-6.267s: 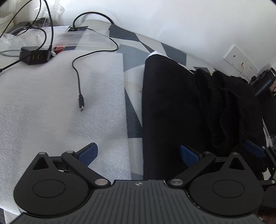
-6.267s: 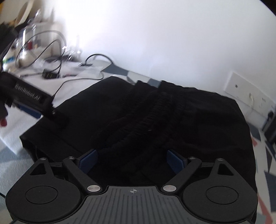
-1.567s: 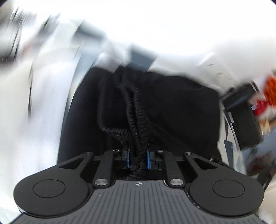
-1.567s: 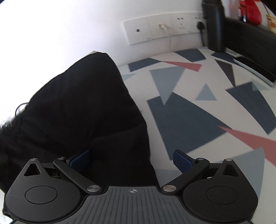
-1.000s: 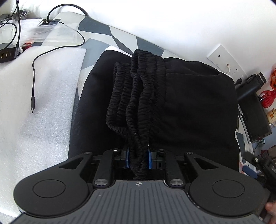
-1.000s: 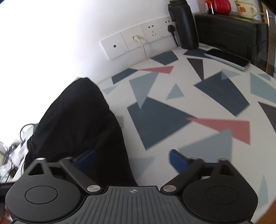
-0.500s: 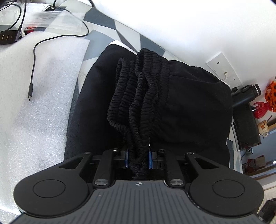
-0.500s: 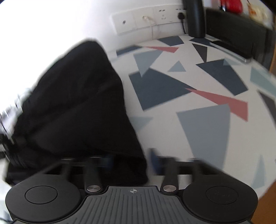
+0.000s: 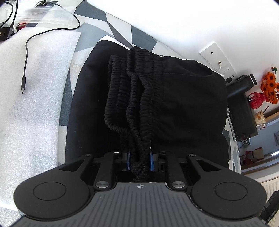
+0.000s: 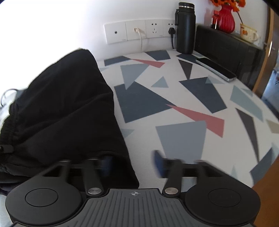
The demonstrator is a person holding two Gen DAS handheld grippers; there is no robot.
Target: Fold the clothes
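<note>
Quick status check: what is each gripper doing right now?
Left gripper: shut on the bunched elastic waistband of the black garment.
Right gripper: open, straddling the black garment's edge, motion-blurred.

A home: patterned tablecloth point(image 10: 183, 108), red flower vase point(image 10: 226, 18), mug point(image 10: 247, 34), wall sockets point(image 10: 137, 33).

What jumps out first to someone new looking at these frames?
The black garment fills the left wrist view, its bunched elastic waistband clamped in the left gripper. In the right wrist view the right gripper straddles the garment's edge, its jaws apart and blurred. Behind, the geometric tablecloth carries a black bottle by the wall sockets and a red vase of orange flowers.
</note>
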